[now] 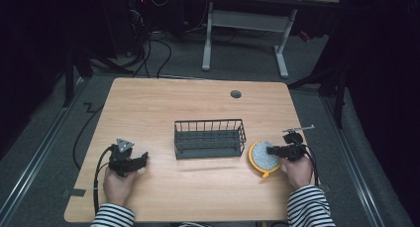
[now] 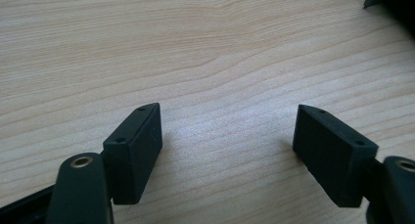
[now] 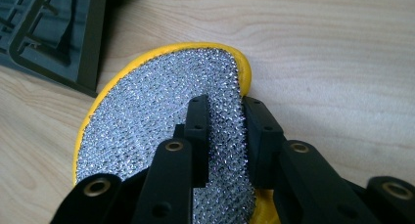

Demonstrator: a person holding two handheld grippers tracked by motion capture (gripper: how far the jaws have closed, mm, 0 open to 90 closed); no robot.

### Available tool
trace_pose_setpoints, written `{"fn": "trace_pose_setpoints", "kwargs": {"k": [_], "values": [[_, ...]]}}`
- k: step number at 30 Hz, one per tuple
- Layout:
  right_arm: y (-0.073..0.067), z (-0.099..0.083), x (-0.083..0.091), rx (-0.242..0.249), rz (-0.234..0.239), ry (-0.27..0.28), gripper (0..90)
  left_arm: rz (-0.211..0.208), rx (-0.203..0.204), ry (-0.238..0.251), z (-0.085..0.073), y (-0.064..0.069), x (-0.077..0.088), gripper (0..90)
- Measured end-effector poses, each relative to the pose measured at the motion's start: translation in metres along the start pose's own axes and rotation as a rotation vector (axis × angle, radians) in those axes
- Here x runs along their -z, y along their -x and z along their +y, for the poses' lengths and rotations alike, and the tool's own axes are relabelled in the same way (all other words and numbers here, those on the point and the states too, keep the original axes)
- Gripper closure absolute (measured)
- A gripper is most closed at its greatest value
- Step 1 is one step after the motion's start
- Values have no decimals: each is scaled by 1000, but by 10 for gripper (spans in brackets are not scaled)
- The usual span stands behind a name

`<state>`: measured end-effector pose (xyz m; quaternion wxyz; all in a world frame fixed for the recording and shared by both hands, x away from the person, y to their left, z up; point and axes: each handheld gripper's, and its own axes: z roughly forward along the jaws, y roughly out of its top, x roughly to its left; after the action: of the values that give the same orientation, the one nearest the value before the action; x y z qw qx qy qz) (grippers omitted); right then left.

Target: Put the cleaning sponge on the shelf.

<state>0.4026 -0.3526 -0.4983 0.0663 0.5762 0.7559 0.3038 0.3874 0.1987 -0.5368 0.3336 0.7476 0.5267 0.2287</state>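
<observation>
Right hand-held gripper [image 3: 226, 131] is clenched on the edge of a round scrubbing pad [image 3: 147, 121], pinching up a fold of its silver mesh, likely to lift it toward the wire rack [image 1: 209, 138] just beside it. Pad sits near the right edge of the worktop [image 1: 198, 103], touching the surface, close to the rack's right end. It looks flat and disc-shaped, glittery silver mesh on top, yellow rim and a small yellow tab. Left hand-held gripper [image 2: 227, 145] rests released near the left edge, nothing between its jaws, probably just parked.
</observation>
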Motion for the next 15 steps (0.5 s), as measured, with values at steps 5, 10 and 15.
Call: {"fn": "trace_pose_setpoints", "kwargs": {"k": [5, 10, 15], "values": [[-3, 2, 3, 15, 11, 37, 766, 0, 0, 0, 0, 0, 0, 270], [-5, 3, 9, 25, 34, 52, 765, 0, 0, 0, 0, 0, 0, 269], [-12, 10, 22, 59, 37, 91, 766, -4, 0, 0, 0, 0, 0, 269]]}}
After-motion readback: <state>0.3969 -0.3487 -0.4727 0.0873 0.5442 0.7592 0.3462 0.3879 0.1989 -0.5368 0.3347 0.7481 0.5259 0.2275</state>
